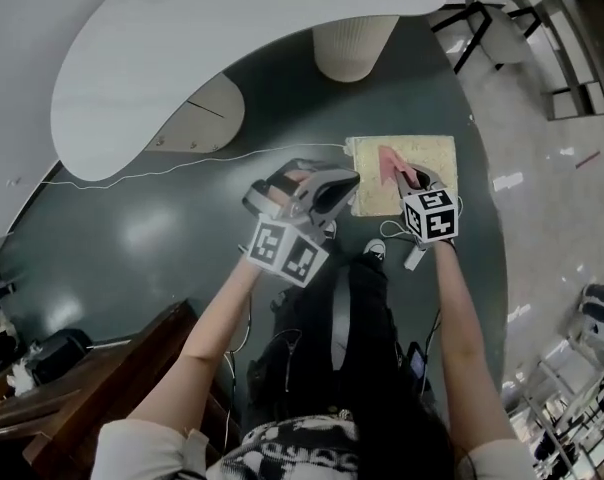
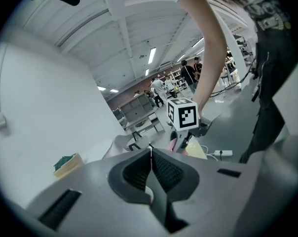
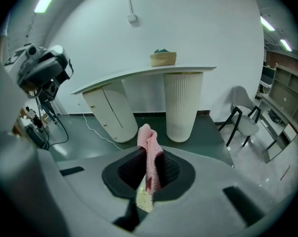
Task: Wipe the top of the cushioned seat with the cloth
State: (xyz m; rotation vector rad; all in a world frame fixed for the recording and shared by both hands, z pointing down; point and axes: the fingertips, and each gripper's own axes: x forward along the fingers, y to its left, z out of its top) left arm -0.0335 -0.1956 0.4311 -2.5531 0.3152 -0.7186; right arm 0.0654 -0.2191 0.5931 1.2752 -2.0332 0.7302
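The cushioned seat (image 1: 432, 158) is a pale yellow square on the dark green floor, just ahead of the person's feet. My right gripper (image 1: 408, 179) hovers over its near right part, shut on a pink cloth (image 1: 388, 160) that lies across the seat top. In the right gripper view the pink cloth (image 3: 149, 149) stands up between the closed jaws of my right gripper (image 3: 150, 168). My left gripper (image 1: 348, 181) hangs by the seat's left edge. Its jaws are shut with nothing between them in the left gripper view (image 2: 150, 153), where the seat (image 2: 197, 150) shows beyond it.
A curved white counter (image 1: 222, 38) stands behind the seat on a ribbed column (image 1: 352, 43) and a cabinet leg (image 1: 204, 118). A white cable (image 1: 182, 164) runs across the floor. A chair (image 1: 497, 23) stands at the back right, dark wooden furniture (image 1: 92, 388) at the near left.
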